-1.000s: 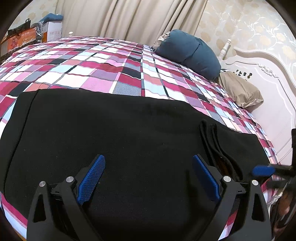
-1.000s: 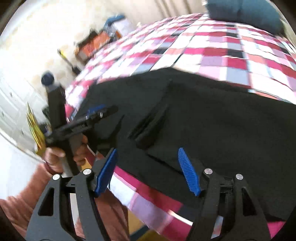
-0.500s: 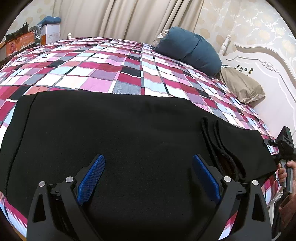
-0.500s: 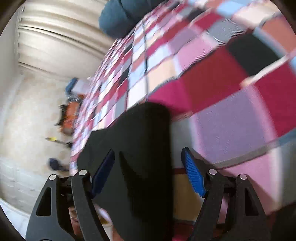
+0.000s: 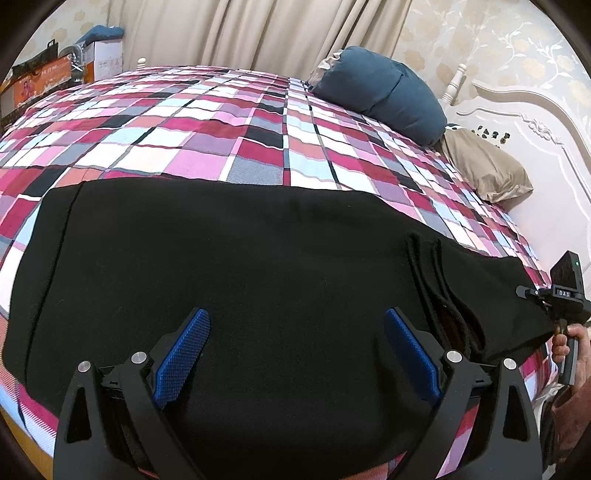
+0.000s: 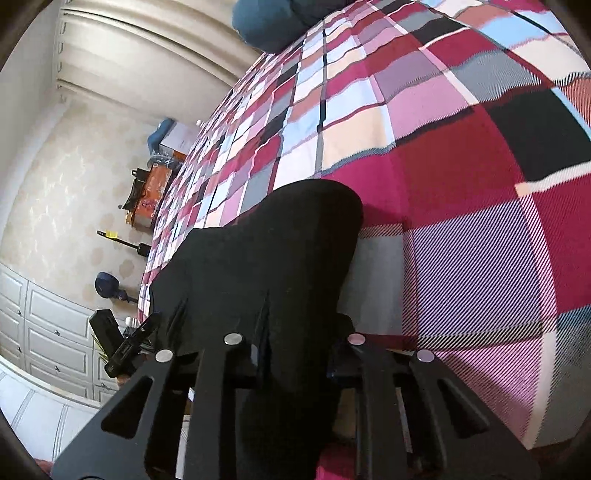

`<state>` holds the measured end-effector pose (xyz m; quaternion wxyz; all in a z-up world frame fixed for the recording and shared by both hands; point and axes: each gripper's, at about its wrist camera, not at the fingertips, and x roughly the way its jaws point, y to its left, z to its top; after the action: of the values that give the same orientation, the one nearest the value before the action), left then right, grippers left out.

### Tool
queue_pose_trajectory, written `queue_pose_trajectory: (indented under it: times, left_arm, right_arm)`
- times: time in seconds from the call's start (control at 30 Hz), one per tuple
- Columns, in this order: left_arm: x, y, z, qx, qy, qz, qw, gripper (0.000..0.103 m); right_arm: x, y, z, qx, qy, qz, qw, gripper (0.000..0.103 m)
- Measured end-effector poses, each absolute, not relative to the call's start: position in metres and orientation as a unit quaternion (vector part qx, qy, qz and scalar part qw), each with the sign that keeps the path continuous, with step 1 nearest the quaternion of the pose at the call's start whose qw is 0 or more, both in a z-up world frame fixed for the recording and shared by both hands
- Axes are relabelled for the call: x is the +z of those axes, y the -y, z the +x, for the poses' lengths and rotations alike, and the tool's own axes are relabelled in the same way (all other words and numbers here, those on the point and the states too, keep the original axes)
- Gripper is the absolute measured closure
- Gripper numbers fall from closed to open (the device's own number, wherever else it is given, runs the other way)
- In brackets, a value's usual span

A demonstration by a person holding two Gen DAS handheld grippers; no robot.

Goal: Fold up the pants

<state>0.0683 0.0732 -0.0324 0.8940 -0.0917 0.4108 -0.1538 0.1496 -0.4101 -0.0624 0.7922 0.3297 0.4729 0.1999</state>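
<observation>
Black pants (image 5: 258, 266) lie spread flat across the near part of the bed (image 5: 229, 147), on the pink, red and white checked cover, legs running side to side, waistband end with its dark drawstring (image 5: 439, 288) toward the right near the bed edge

Left hand-held gripper (image 5: 295, 354) hovers low over the middle of the pants, blue pads (image 5: 183, 354) wide apart, released, nothing between them

Right hand-held gripper (image 6: 291, 354) is at the right end of the pants, clenched on a bunch of the black cloth; the fabric (image 6: 280, 258) rises in a hump from the cover and passes down between the fingers, blue pads hidden by it. From the left view that gripper (image 5: 565, 295) sits at the far right edge of the pants, person's hand (image 5: 576, 354) around its handle

Blue pillow (image 5: 384, 92) and tan pillow (image 5: 484, 170) rest at the head of the bed by the white headboard (image 5: 524, 122). Beige curtains (image 5: 258, 33) hang behind. Boxes (image 5: 103, 59) stand at the far left corner beyond the bed. White cabinet doors (image 6: 48, 332) show in the right view
</observation>
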Motion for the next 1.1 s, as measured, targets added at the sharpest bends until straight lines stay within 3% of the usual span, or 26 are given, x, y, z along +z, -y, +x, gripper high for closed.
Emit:
queue_pose_trajectory:
  times: [0.2, 0.4, 0.57, 0.67, 0.8, 0.87, 1.1]
  left_arm:
    - [-0.018, -0.111, 0.057, -0.152, -0.399, -0.119, 0.896, 0.009]
    - [0.0, -0.209, 0.047, -0.123, -0.376, -0.183, 0.9, 0.009]
    - [-0.017, -0.277, 0.056, -0.099, -0.393, -0.259, 0.877, 0.009]
    - [-0.031, -0.285, 0.066, -0.108, -0.412, -0.266, 0.865, 0.009]
    - [-0.047, -0.271, 0.08, -0.136, -0.435, -0.248, 0.855, 0.009]
    - [-0.049, -0.265, 0.085, -0.134, -0.434, -0.221, 0.863, 0.009]
    - [-0.051, -0.267, 0.099, -0.21, -0.443, -0.276, 0.827, 0.009]
  right_arm:
    - [-0.065, 0.409, 0.152, 0.195, -0.481, 0.318, 0.794, 0.082]
    - [-0.074, 0.415, 0.153, 0.193, -0.489, 0.337, 0.781, 0.069]
    - [-0.062, 0.412, 0.148, 0.183, -0.488, 0.313, 0.794, 0.053]
    - [-0.046, 0.412, 0.14, 0.126, -0.478, 0.269, 0.826, 0.046]
    - [-0.02, 0.409, 0.123, 0.065, -0.451, 0.232, 0.859, 0.044]
    - [-0.008, 0.4, 0.114, 0.059, -0.437, 0.217, 0.871, 0.037]
    - [0.01, 0.355, 0.099, 0.091, -0.427, 0.186, 0.88, 0.037]
